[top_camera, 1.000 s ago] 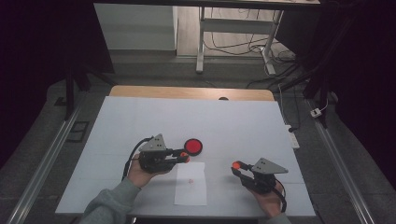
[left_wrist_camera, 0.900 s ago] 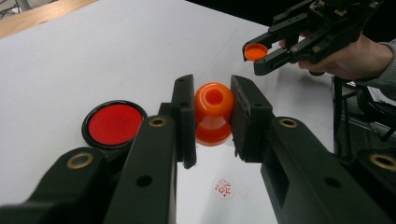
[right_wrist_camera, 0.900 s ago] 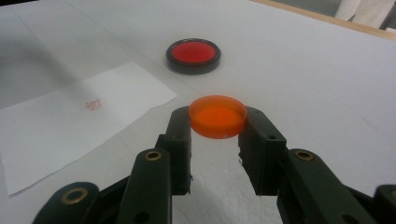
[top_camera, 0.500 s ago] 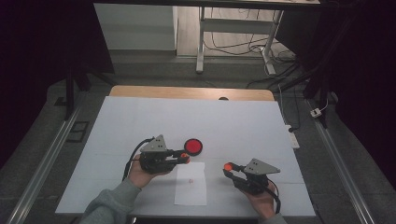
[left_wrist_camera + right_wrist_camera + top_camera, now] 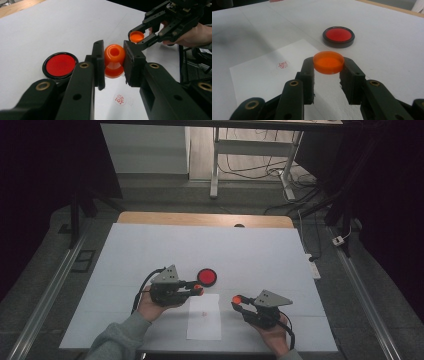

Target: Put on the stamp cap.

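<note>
My left gripper (image 5: 113, 63) is shut on an orange stamp (image 5: 114, 60), held just above a white sheet of paper (image 5: 204, 316) that bears a red stamped mark (image 5: 120, 99). In the high view that left gripper (image 5: 196, 289) sits at the sheet's top left corner. My right gripper (image 5: 328, 67) is shut on a flat orange cap (image 5: 328, 62); from above, the right gripper (image 5: 236, 301) hovers by the sheet's right edge. A round red ink pad (image 5: 206, 277) in a black case lies just beyond the paper, also seen as the ink pad (image 5: 338, 37) ahead of the cap.
A white table (image 5: 200, 250) carries everything, with a wooden strip (image 5: 200, 219) along its far edge. Metal rails (image 5: 45, 285) run down both sides. A desk frame and cables (image 5: 260, 165) stand on the floor beyond.
The right gripper has moved left with the orange cap, closer to the paper and the left gripper. The left gripper has stayed nearly still.
</note>
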`<act>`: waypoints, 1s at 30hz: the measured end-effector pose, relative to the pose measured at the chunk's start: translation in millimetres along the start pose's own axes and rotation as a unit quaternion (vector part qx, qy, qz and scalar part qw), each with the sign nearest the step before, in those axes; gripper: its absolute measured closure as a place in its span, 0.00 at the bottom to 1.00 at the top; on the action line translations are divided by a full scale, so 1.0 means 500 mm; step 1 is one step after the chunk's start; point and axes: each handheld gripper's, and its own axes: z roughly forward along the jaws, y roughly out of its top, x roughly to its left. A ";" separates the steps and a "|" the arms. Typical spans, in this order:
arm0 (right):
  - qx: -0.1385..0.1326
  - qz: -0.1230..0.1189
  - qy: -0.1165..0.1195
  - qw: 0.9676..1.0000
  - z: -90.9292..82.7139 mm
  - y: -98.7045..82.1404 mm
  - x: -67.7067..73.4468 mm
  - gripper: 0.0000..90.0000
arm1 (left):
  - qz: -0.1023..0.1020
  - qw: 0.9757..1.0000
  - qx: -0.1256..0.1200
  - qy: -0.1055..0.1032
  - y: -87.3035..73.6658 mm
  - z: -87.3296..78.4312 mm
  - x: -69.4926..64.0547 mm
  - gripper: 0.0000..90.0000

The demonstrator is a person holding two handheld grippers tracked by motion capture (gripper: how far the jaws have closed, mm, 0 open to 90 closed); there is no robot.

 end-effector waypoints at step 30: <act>0.010 -0.023 0.029 0.999 0.056 0.021 0.051 0.71 | 0.001 1.000 0.004 -0.005 -0.001 0.005 -0.001 0.80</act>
